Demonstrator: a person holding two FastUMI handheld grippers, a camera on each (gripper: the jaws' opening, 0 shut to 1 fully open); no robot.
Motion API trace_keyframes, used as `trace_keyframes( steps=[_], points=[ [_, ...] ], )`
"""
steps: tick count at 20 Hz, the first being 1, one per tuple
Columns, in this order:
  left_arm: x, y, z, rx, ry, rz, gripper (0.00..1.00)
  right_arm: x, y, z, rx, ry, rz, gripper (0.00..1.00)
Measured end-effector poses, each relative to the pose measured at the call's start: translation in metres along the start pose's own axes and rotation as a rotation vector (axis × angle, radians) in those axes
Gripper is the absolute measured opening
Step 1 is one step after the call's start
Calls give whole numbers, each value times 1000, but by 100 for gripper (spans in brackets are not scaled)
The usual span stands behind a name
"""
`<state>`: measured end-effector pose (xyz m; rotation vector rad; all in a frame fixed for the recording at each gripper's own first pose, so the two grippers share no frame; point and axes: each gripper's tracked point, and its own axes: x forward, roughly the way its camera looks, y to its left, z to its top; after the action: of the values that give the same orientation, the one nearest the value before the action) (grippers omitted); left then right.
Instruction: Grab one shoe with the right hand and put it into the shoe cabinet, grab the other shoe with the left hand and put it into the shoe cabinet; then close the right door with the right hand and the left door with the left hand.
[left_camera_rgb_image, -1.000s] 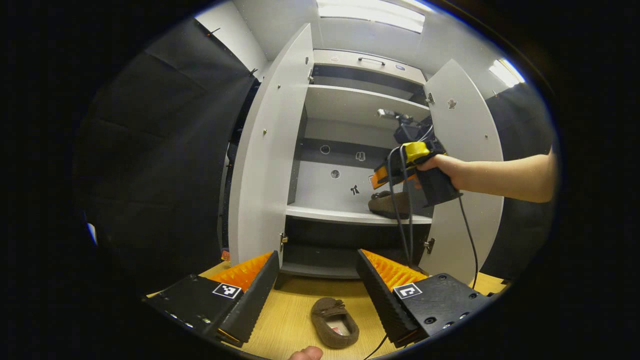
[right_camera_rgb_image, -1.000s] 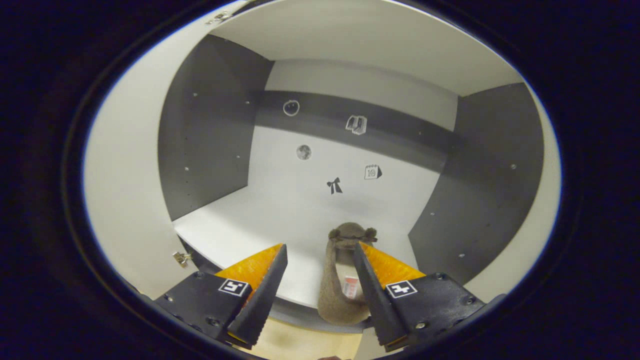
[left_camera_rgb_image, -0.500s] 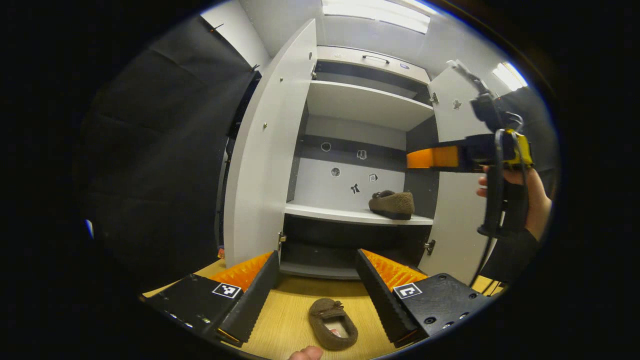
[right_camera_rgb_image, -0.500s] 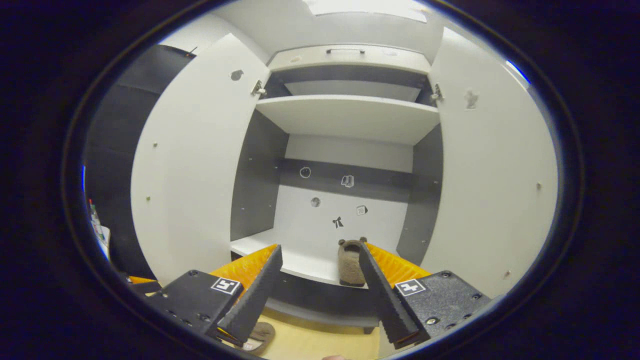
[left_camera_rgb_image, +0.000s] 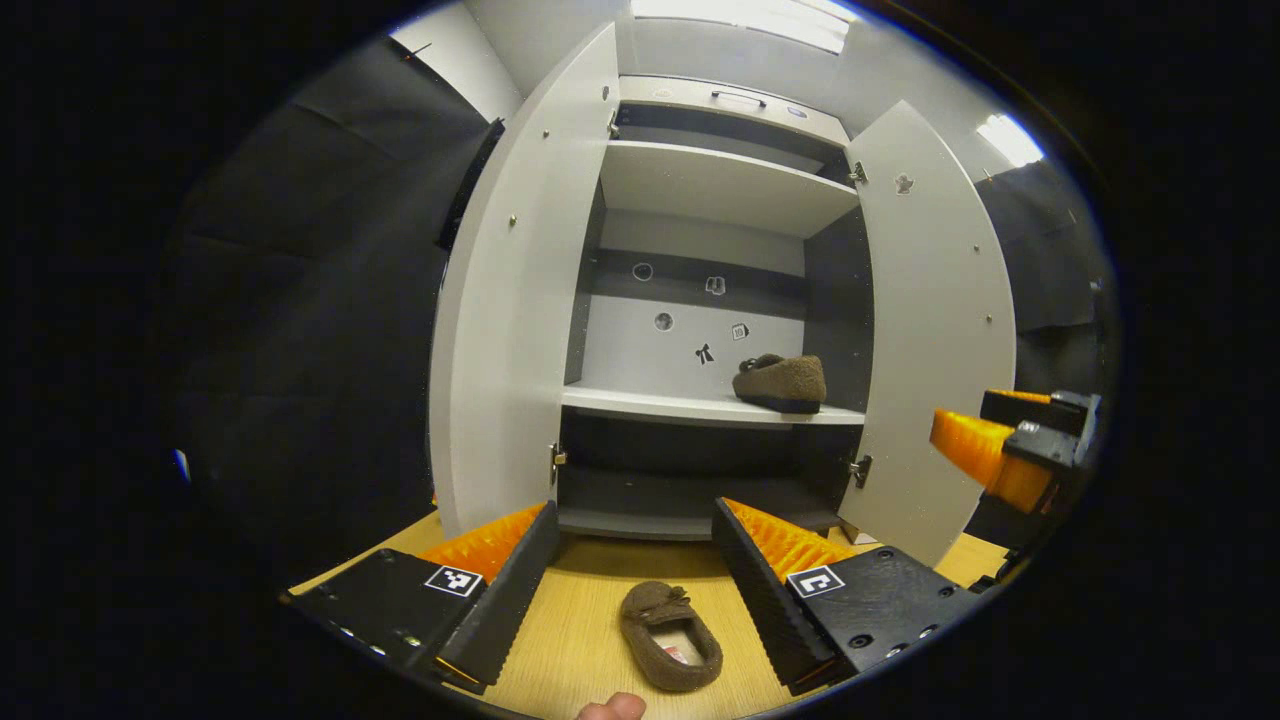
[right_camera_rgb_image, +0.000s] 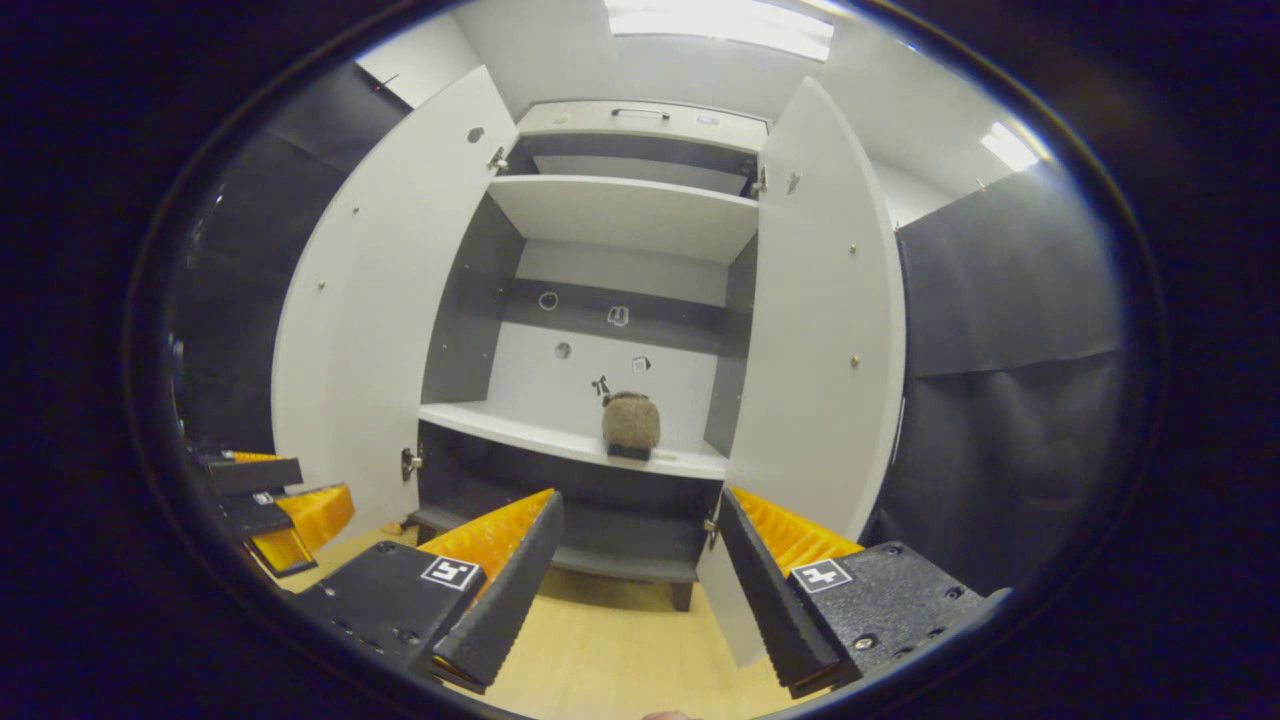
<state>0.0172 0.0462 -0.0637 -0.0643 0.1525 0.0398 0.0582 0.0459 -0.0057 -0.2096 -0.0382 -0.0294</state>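
One brown fuzzy shoe (left_camera_rgb_image: 780, 382) rests on the right part of the white middle shelf (left_camera_rgb_image: 650, 405) of the open shoe cabinet; the right gripper view has this shoe (right_camera_rgb_image: 630, 423) heel-on. The other brown shoe (left_camera_rgb_image: 670, 637) lies on the wooden floor, low between the fingers of my left gripper (left_camera_rgb_image: 633, 506), which is open and holds nothing. My right gripper (right_camera_rgb_image: 641, 494) is open and empty, well back from the cabinet. Both doors stand wide open: the left door (left_camera_rgb_image: 510, 300) and the right door (left_camera_rgb_image: 930, 320).
The right gripper (left_camera_rgb_image: 962, 420) hangs at the right edge of the left gripper view, beside the right door. The left gripper (right_camera_rgb_image: 325, 480) sits low left in the right gripper view. A fingertip (left_camera_rgb_image: 610, 708) shows at the bottom. Black cloth walls flank the cabinet.
My right gripper has left the shoe on the shelf and pulled back out of the cabinet, down and to the right. My left gripper has barely moved above the floor shoe.
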Motion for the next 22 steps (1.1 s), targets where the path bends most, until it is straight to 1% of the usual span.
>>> trace_keyframes(
  steps=[2,5,7,10,12,14,16,17,22],
  points=[
    [0,-3,-7,17,18,-5,95,-12,-3,-10,-13,12,-3,99],
    [5,-14,-28,11,73,-34,95,-24,-5,-16,18,26,-4,98],
    [17,-18,-54,6,137,-58,95,-26,-7,-17,25,28,-3,98],
    [38,-6,-110,59,275,-49,96,-28,-17,-19,8,28,-14,98],
    [49,-5,-148,24,395,-48,95,-33,-27,-20,-7,30,-27,98],
    [57,-1,-177,-37,470,-25,95,-38,-35,-21,-30,35,-47,98],
    [67,8,-197,-60,513,-2,96,-42,-42,-22,-38,44,-65,98],
    [67,6,-199,-65,528,0,96,-43,-44,-24,-34,50,-70,98],
    [78,2,-214,-77,561,-26,95,-44,-53,-34,-16,100,-94,98]
  ],
)
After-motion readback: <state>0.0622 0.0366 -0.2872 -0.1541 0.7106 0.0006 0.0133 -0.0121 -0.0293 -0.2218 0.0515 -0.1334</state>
